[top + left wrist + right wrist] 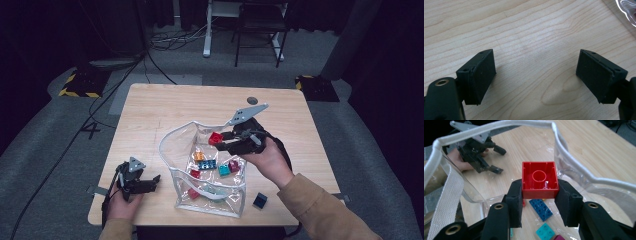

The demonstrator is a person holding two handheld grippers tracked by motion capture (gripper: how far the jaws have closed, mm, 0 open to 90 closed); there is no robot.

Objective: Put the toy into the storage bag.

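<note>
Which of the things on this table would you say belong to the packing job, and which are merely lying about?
In the job:
- right hand-held gripper, shut on the red block
- clear bag with white trim
- blocks already inside, such as the blue plate and the teal block
- dark blue block beside the bag

Lying about:
- left hand-held gripper, open over bare wood
- chair on the floor beyond

So the clear pouch sits mid-table, mouth facing away from the person, with a bunch of toy bricks lying inside it. The right gripper hangs over the pouch's opening holding one brick between its jaws. One loose block sits just right of the pouch near the front edge. The left gripper rests left of the pouch, front corner.
</note>
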